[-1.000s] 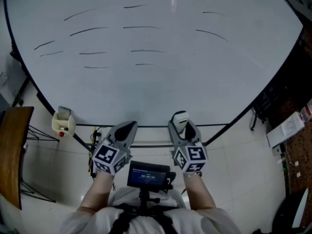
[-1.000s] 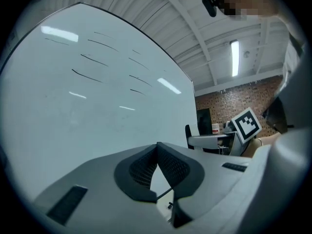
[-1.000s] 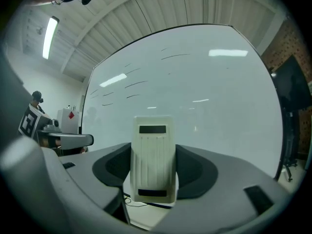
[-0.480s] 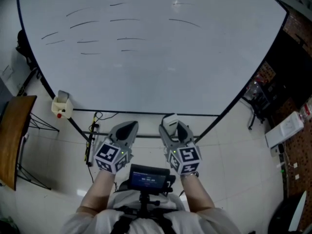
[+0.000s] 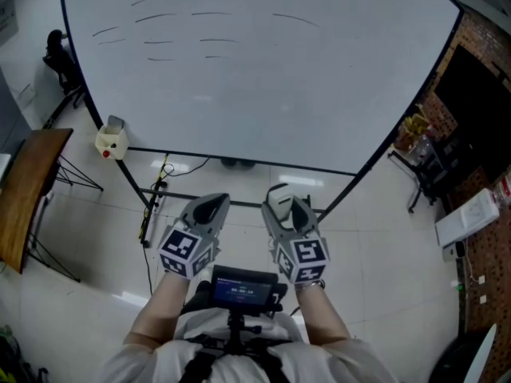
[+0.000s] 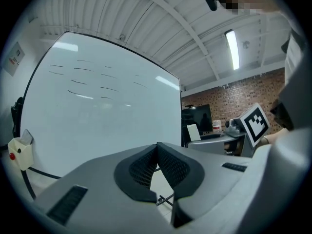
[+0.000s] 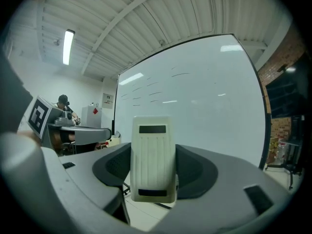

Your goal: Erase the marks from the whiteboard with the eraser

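Observation:
A large whiteboard [image 5: 263, 78] stands on a black frame ahead of me, with several thin black marker strokes [image 5: 184, 14] near its top left. The same board [image 6: 97, 111] fills the left gripper view, and the board [image 7: 195, 96] shows in the right gripper view too. My right gripper [image 5: 286, 207] is shut on a cream plastic eraser [image 7: 153, 160], held upright between the jaws; its top [image 5: 277, 199] pokes out in the head view. My left gripper [image 5: 209, 209] is shut with nothing in it. Both are held low, well back from the board.
A small cream holder with a red dot [image 5: 111, 141] hangs at the board's lower left corner. A wooden table [image 5: 28, 190] stands at the left. Cables lie on the tiled floor [image 5: 160, 190] under the board. Dark furniture and clutter [image 5: 435, 158] crowd the right side.
The board has slid up and away in the head view, showing more floor beneath it. Both grippers kept their hold and stayed in front of the body.

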`<action>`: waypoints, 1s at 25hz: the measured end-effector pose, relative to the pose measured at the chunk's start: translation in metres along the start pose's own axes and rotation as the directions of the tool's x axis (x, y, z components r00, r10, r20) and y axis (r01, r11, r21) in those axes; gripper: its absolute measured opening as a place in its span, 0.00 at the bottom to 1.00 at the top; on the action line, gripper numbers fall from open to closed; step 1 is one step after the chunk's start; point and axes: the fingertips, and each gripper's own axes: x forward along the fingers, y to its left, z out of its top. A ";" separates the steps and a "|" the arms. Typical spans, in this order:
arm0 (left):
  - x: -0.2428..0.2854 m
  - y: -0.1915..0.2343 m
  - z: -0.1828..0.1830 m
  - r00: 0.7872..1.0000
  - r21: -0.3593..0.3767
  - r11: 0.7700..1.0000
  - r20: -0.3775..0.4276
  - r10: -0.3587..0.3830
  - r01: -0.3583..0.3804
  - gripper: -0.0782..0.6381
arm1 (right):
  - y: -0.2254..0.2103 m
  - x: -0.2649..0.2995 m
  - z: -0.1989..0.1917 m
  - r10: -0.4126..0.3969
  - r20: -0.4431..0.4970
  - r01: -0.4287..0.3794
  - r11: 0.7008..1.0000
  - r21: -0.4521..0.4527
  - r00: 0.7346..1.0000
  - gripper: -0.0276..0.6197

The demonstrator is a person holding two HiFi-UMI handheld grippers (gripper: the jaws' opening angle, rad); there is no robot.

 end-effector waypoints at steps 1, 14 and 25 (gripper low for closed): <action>-0.005 -0.003 0.000 1.000 -0.002 1.000 -0.002 0.004 -0.004 0.10 | 0.001 -0.005 -0.002 -0.002 -0.002 0.002 1.000 0.009 1.000 0.45; -0.024 0.000 0.000 1.000 -0.008 1.000 -0.006 -0.030 0.030 0.10 | 0.016 -0.020 -0.008 -0.048 -0.015 0.049 0.998 0.044 0.999 0.45; -0.038 0.033 0.001 0.999 -0.010 0.999 -0.015 -0.044 0.044 0.10 | 0.040 0.003 -0.011 -0.072 -0.009 0.073 0.995 0.069 0.997 0.45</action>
